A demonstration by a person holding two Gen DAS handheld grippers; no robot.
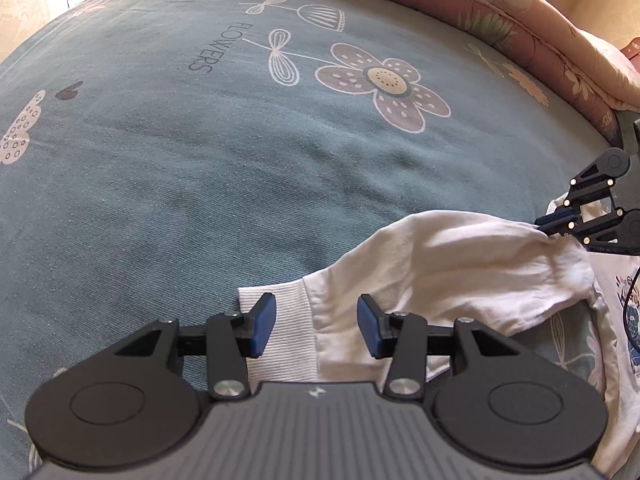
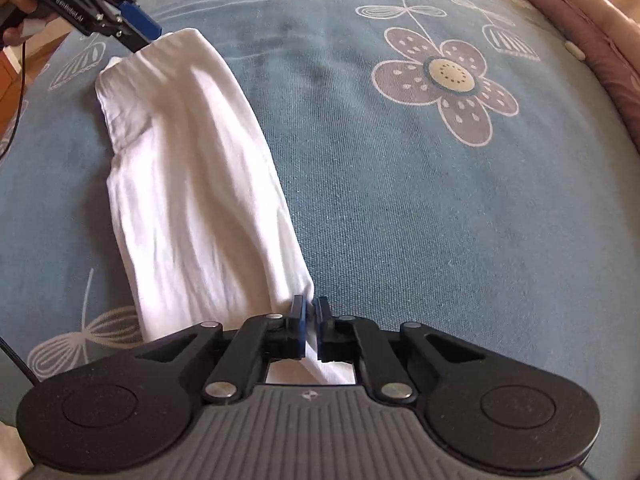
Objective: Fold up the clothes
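White sleeve (image 2: 192,184) stretched across blue floral bedsheet (image 2: 440,220), right hand-held gripper (image 2: 311,316) pinching its near end

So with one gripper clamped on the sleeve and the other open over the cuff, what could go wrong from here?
1. The right gripper pinches only a thin edge of the white sleeve; a pull might slip it free.
2. The left gripper is open over the ribbed cuff; closing there could also catch the bedsheet beneath.

Blue flower-print bedsheet (image 1: 200,152) — pink quilt (image 1: 500,12) along its sunlit far edge
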